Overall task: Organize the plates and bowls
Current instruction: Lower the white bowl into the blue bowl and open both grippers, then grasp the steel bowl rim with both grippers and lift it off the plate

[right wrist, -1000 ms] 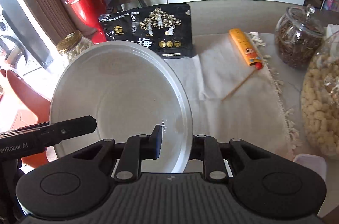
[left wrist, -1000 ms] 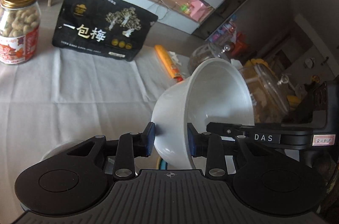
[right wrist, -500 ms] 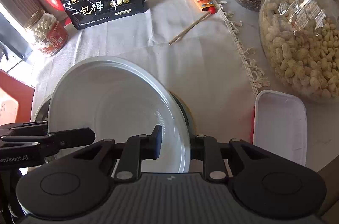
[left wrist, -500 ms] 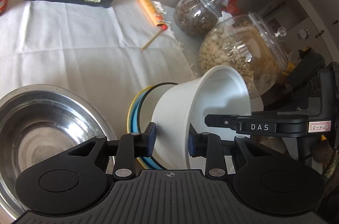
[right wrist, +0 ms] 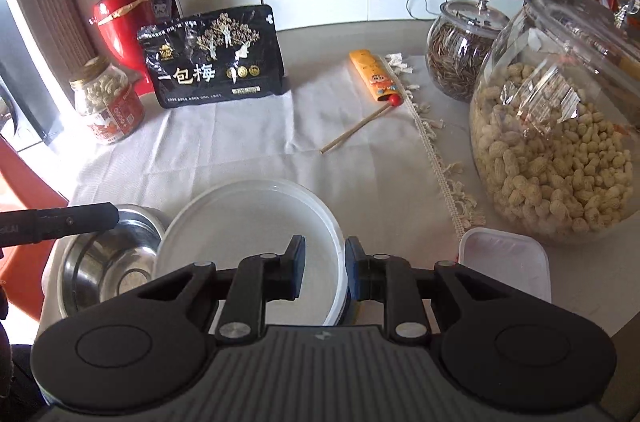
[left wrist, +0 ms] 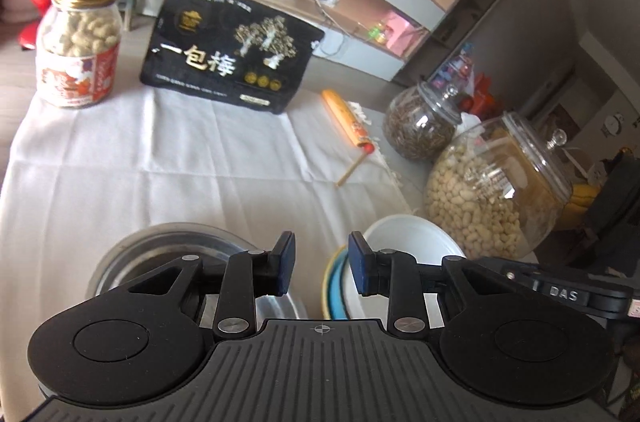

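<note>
the left gripper point(left wrist: 321, 268) hangs above the near edge of the desk point(left wrist: 120, 158) with its blue-padded fingers point(left wrist: 285, 262) apart and nothing between them. below them, in the left wrist view, a steel bowl point(left wrist: 168, 242) sits to the left and a white bowl point(left wrist: 412, 238) sits to the right, nested in a stack whose yellow and blue rims point(left wrist: 334, 286) show at its left side.

in the right wrist view the right gripper point(right wrist: 323, 268) has its fingers apart, one on each side of the right rim of a white plate point(right wrist: 248, 242), not pressing on it as far as can be seen. the plate rests low, just right of the steel bowl point(right wrist: 104, 262) and overlapping its edge. whether it lies on the bowl stack cannot be told. a white lidded box point(right wrist: 504, 262) lies near the right.

farther back on the white cloth point(right wrist: 240, 150) stand a black snack bag point(right wrist: 212, 58), a peanut jar with a gold lid point(right wrist: 106, 102) and two glass jars point(right wrist: 560, 126).
</note>
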